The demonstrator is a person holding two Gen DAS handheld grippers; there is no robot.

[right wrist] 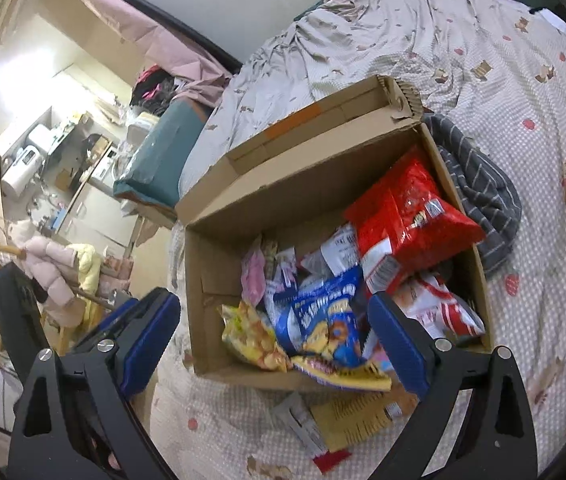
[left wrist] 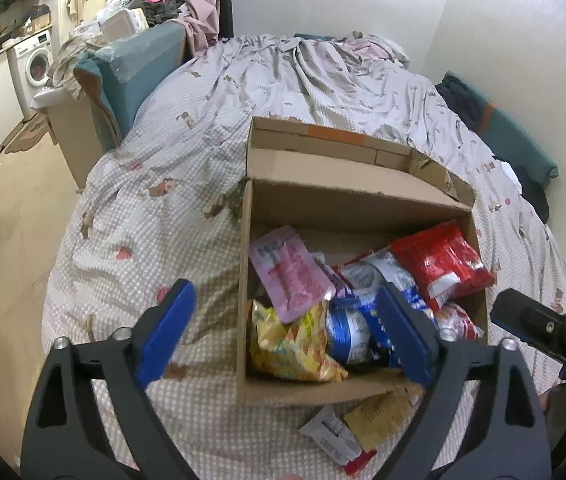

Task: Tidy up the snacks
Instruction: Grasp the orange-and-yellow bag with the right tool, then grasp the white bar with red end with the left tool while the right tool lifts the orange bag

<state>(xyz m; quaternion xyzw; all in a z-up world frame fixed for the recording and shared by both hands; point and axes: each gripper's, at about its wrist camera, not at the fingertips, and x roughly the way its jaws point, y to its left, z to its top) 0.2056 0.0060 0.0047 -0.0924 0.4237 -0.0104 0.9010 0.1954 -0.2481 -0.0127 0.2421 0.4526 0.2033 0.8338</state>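
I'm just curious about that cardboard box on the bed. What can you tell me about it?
The box is plain brown corrugated cardboard, open at the top, its lid folded back with an orange strip along it and a torn corner. It sits on the checked bedspread. Snack packets fill it loosely: a red bag leaning on the right wall, a blue bag, a yellow bag, a pink pouch. A striped cloth lies against its right side.
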